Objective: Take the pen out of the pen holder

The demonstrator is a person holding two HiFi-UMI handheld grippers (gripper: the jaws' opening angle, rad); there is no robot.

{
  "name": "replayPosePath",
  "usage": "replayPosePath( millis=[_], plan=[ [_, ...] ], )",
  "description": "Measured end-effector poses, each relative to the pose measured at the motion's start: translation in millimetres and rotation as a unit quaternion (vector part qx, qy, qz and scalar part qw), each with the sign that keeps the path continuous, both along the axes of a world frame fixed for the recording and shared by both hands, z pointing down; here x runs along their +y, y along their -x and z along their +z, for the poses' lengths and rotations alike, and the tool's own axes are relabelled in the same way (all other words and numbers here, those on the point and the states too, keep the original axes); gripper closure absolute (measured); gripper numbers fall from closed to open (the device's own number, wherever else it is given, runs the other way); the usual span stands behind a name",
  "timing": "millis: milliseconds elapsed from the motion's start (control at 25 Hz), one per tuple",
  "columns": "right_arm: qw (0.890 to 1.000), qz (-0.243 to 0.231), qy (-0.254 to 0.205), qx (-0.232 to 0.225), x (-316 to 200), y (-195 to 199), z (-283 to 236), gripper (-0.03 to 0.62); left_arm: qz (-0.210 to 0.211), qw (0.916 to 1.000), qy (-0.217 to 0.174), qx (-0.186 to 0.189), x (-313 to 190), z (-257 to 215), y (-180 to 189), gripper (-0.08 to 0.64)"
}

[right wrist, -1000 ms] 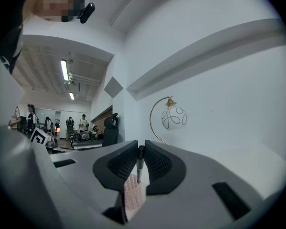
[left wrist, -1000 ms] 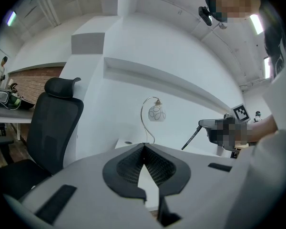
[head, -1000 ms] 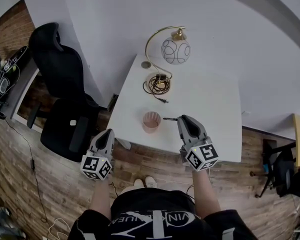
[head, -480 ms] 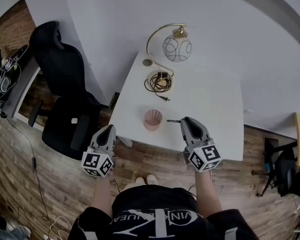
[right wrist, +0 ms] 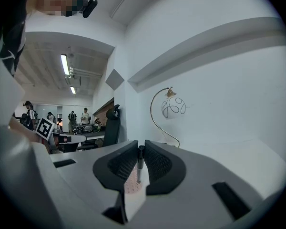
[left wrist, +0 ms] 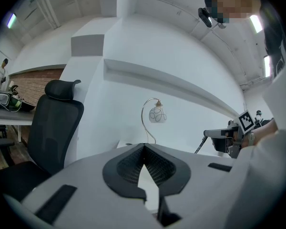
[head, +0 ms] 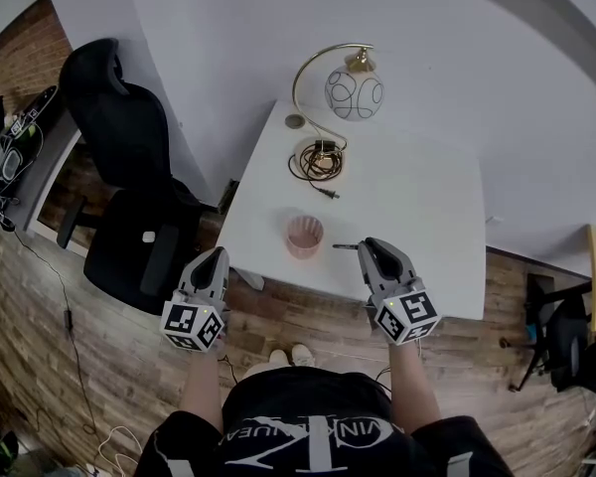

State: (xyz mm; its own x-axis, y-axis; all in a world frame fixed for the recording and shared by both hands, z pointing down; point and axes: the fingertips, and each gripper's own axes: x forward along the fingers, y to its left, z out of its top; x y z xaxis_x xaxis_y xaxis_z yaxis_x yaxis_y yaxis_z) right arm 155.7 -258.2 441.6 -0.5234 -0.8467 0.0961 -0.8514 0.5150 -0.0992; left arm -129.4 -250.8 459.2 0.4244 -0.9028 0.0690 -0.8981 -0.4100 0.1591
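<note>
A pink pen holder [head: 304,237] stands near the front edge of the white table [head: 417,207]. My right gripper [head: 362,249] is just right of it, shut on a dark pen [head: 344,247] that pokes out level toward the holder and is clear of it. In the right gripper view the pen [right wrist: 140,160] is pinched between the pads, with the pink holder [right wrist: 132,187] showing below it. My left gripper [head: 219,257] hovers off the table's front left corner, shut and holding nothing. The left gripper view shows the right gripper [left wrist: 225,138] with the pen [left wrist: 199,147].
A gold arched lamp with a white globe [head: 354,91] and a coiled cable [head: 318,162] sit at the table's far side. A black office chair [head: 129,167] stands left of the table. Wooden floor lies beneath me. People stand far off in the right gripper view.
My right gripper with the pen has sunk a little and drawn slightly away from the holder. The left gripper has stayed put.
</note>
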Motion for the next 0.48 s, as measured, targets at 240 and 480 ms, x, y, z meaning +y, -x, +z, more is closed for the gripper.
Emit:
replayPosePath(
  millis=[240, 480],
  plan=[
    [1.000, -0.004, 0.008, 0.007, 5.4, -2.0, 6.5, 0.537, 0.000, 1.0000, 0.004, -0.001, 2.5, 2.0, -0.2, 0.548],
    [1.000, -0.006, 0.017, 0.003, 10.3, -2.6, 13.3, 0.537, -0.001, 1.0000, 0.007, -0.003, 2.7, 5.9, -0.6, 0.548]
  ],
)
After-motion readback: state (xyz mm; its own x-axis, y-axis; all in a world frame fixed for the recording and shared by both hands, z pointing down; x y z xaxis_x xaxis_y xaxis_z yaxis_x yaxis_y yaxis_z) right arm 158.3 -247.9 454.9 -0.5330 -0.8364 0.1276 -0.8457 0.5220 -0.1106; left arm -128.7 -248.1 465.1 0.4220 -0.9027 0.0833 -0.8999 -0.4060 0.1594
